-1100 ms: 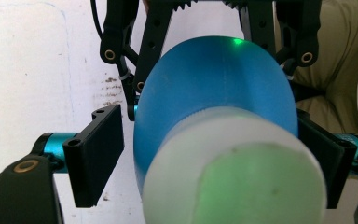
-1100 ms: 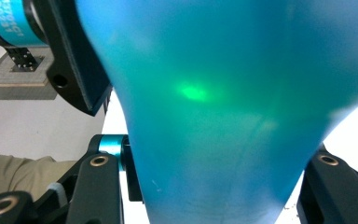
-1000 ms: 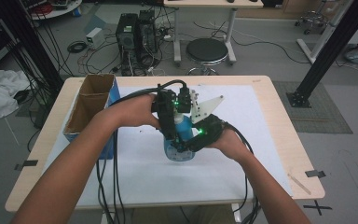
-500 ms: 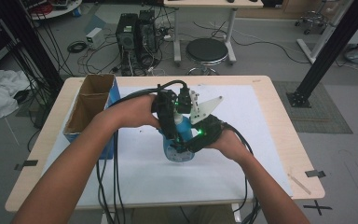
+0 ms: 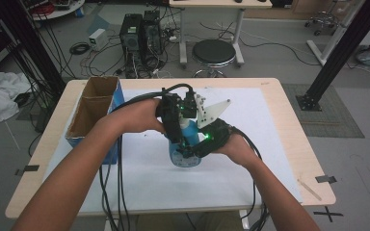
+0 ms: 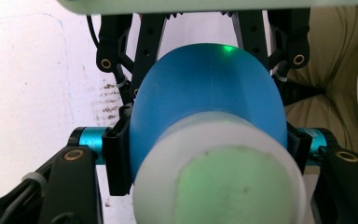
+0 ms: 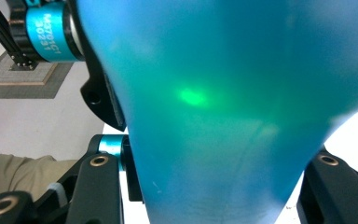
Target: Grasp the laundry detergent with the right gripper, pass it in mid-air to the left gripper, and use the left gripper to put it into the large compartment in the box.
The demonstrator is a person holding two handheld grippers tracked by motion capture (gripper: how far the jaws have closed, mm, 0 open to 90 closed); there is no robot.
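Observation:
A blue bottle (image 5: 185,157) with a white cap (image 6: 219,182) stands on the white sheet at the table's middle. My left gripper (image 5: 179,138) comes down over it from the left. Its jaws have just been closing and now press the bottle's (image 6: 205,98) upper body on both sides, just below the cap. My right gripper (image 5: 196,147) reaches in from the right and is shut on the bottle's (image 7: 223,116) lower body. In the right gripper view a black finger (image 7: 103,100) of the left gripper lies against the blue wall. Green lights glow on both grippers.
An open cardboard box (image 5: 94,108) with a blue side stands at the table's left edge. A white sheet (image 5: 260,144) covers most of the wooden tabletop (image 5: 296,144). Black cables trail from both grippers toward the near edge. A stool and computer towers stand beyond the table.

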